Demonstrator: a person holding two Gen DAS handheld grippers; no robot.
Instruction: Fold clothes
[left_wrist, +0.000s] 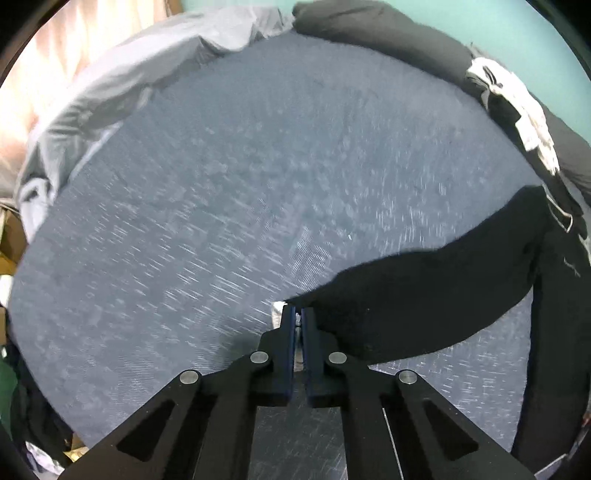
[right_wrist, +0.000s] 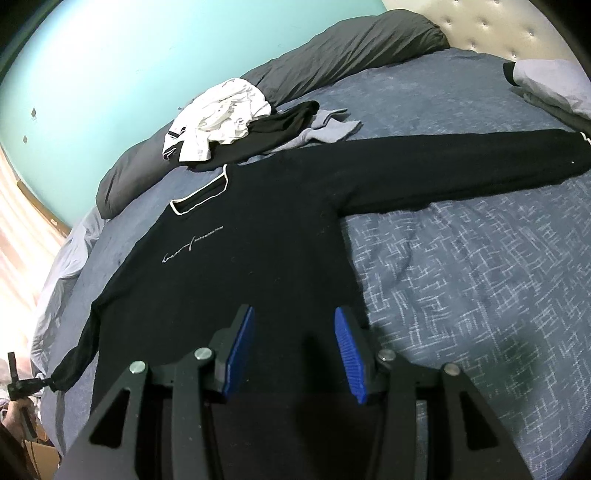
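Pale script line on black sweater (right_wrist: 236, 236) chest; too small, illegible; no other text

black sweater (right_wrist: 236, 258) lying face-up, spread flat on the bed | white-trimmed neckline pointing toward the pillows | one sleeve stretching straight out to the right | other sleeve's cuff (left_wrist: 291, 306) being pinched in the left tool (left_wrist: 298, 313), pulled taut off the bed's edge

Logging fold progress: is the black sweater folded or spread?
Spread: black sweater lies flat on the bed, both sleeves out; left gripper pinches one cuff.
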